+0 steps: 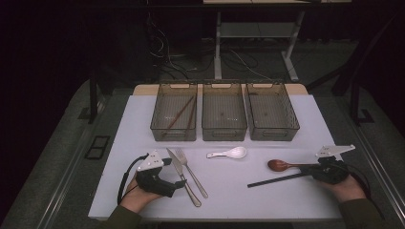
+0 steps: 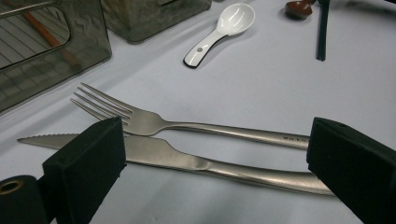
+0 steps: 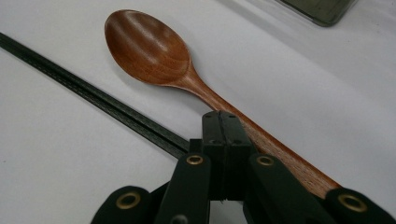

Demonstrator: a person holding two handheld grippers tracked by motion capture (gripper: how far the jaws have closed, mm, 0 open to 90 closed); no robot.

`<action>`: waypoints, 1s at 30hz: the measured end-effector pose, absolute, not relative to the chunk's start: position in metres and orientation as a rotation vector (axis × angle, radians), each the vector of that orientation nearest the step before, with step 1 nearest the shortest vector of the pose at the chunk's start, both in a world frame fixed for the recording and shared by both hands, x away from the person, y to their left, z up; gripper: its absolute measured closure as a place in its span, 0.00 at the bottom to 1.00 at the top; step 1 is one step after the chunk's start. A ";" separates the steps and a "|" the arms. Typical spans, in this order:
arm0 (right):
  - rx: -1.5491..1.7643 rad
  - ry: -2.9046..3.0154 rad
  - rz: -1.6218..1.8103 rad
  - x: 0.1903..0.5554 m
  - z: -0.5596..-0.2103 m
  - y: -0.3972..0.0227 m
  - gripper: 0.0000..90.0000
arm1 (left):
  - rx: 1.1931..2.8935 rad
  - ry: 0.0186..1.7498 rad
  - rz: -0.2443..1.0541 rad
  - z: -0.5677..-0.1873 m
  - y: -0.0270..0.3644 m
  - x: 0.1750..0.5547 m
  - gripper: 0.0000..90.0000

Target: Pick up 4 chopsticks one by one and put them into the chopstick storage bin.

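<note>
My left gripper (image 1: pixel 173 172) rests at the front left of the white mat (image 1: pixel 239 195). In the left gripper view it (image 2: pixel 217 154) stands open, its jaws on either side of a steel knife (image 2: pixel 159 151) and a fork (image 2: pixel 154 122) lying side by side. At the front right, my right gripper (image 1: pixel 313 168) is shut. In the right gripper view it (image 3: pixel 222 123) has its pads pressed together with nothing between them, just above the handle of a wooden spoon (image 3: pixel 147 46). Black chopsticks (image 3: pixel 93 95) run under it on the left.
Three clear bins (image 1: pixel 174 129) (image 1: pixel 223 131) (image 1: pixel 272 130) stand in a row at the back; the left one holds brown chopsticks (image 1: pixel 179 114). A white ceramic spoon (image 1: pixel 229 153) lies mid-mat. The knife (image 1: pixel 177 164), fork (image 1: pixel 191 171), wooden spoon (image 1: pixel 279 165) and black chopsticks (image 1: pixel 277 180) lie flat.
</note>
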State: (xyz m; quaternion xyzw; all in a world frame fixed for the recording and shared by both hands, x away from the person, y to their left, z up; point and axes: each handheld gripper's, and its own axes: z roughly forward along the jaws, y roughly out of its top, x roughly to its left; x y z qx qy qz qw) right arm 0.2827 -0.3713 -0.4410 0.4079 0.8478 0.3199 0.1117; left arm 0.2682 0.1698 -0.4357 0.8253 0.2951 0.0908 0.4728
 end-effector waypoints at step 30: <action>1.176 2.558 0.960 0.274 -0.440 -0.369 0.99 | 2.034 0.710 0.210 -0.437 0.168 0.268 0.04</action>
